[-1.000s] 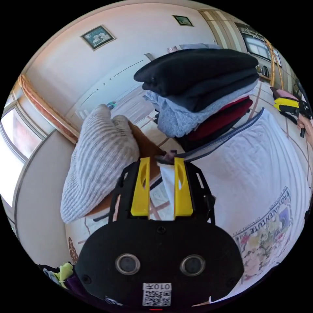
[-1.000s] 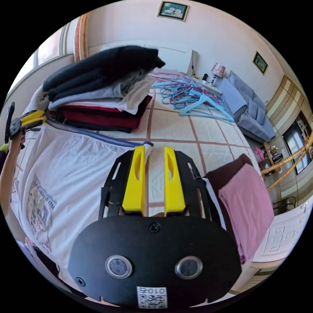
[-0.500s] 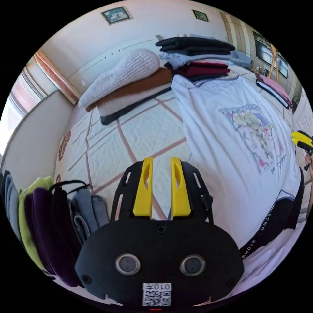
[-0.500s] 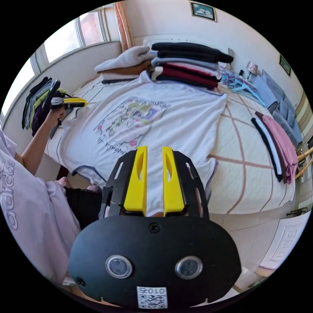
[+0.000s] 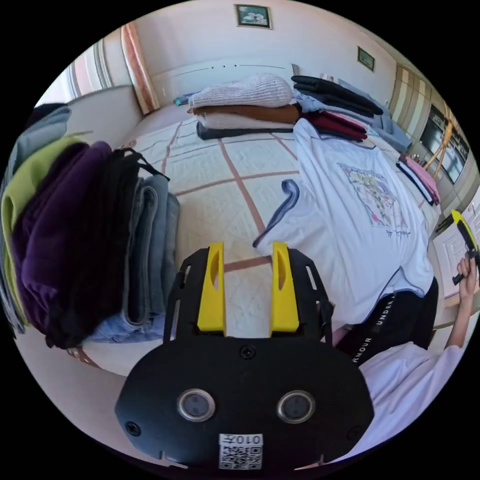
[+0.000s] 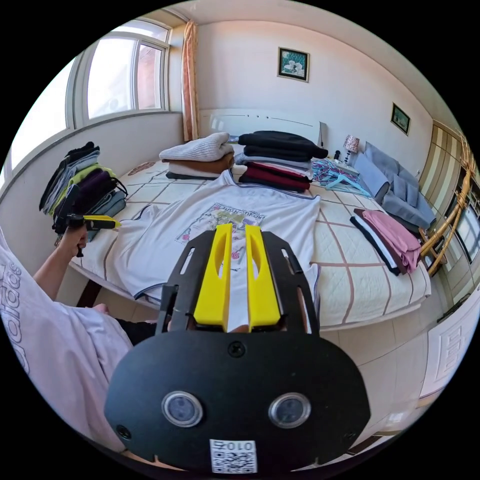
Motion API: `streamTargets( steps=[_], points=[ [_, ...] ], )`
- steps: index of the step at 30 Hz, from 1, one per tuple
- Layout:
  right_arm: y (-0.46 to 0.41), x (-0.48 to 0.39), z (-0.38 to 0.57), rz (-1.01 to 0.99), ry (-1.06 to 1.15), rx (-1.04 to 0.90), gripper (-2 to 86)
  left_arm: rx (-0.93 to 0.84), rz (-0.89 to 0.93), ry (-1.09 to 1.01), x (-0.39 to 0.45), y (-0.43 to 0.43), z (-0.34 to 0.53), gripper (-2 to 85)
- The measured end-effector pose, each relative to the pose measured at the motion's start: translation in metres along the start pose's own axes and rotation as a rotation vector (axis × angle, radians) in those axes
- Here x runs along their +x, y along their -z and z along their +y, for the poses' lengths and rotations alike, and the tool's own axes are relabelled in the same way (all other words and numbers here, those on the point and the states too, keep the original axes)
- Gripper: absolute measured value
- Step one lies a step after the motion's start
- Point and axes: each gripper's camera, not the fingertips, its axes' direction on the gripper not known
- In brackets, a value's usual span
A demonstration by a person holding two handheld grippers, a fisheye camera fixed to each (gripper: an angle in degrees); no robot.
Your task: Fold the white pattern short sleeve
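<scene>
The white short-sleeve shirt (image 5: 345,225) (image 6: 265,215) lies spread flat on the bed, print side up, with navy trim on its sleeve (image 5: 282,207). Its lower hem hangs over the bed's near edge by the person. My left gripper (image 5: 247,247) hovers over the quilt beside that sleeve, jaws wide open and holding nothing. In the right gripper view a hand holds the left gripper (image 6: 95,221) at the shirt's left. My right gripper (image 6: 238,232) is held back from the bed above the hem, jaws a narrow gap apart and holding nothing. It also shows at the left gripper view's edge (image 5: 462,230).
Folded stacks line the headboard end (image 6: 277,155) (image 5: 245,105). Another clothes pile (image 5: 85,235) sits at the bed's left edge. A pink and dark garment (image 6: 387,235) lies on the right side, with hangers (image 6: 335,177) behind it. The person's body is against the bed's near edge.
Both grippers let go of the shirt's far end by the stacks and drew back toward the person. The left jaws have spread wider; the right jaws have narrowed.
</scene>
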Motion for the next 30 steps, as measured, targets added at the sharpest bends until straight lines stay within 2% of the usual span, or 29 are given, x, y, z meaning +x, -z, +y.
streamTargets(
  steps=[6,9,11,12,14,16,19,25,30],
  points=[
    [0.01,-0.015,0.024,0.027,0.022,0.014,5.8,0.043,0.309,0.194,-0.016,-0.008,0.006,7.0],
    [0.011,-0.017,0.033,0.035,0.01,0.03,5.7,0.07,0.313,0.246,-0.015,-0.007,0.011,3.0],
    [0.008,-0.018,0.039,0.031,0.009,0.021,5.6,0.162,0.369,0.277,-0.015,0.008,0.014,1.7],
    [0.007,-0.019,0.04,0.034,0.01,0.018,5.6,0.211,0.367,0.253,-0.007,0.023,0.011,1.3],
    [0.003,-0.02,0.043,0.034,0.018,0.013,5.5,0.239,0.234,0.092,0.028,0.053,-0.003,0.8],
    [0.0,-0.02,0.044,0.021,0.018,0.017,5.5,0.23,-0.001,-0.225,0.103,0.084,-0.021,0.6],
    [-0.011,-0.022,0.042,-0.001,0.027,0.004,5.4,0.262,-0.154,-0.516,0.194,0.093,-0.02,1.0],
    [-0.027,-0.026,0.039,-0.017,0.053,-0.042,5.5,0.15,-0.119,-0.734,0.274,0.049,-0.012,6.5],
    [-0.038,-0.01,0.042,-0.038,0.011,-0.064,5.6,0.137,-0.056,-0.692,0.258,0.07,-0.005,9.9]
  ],
)
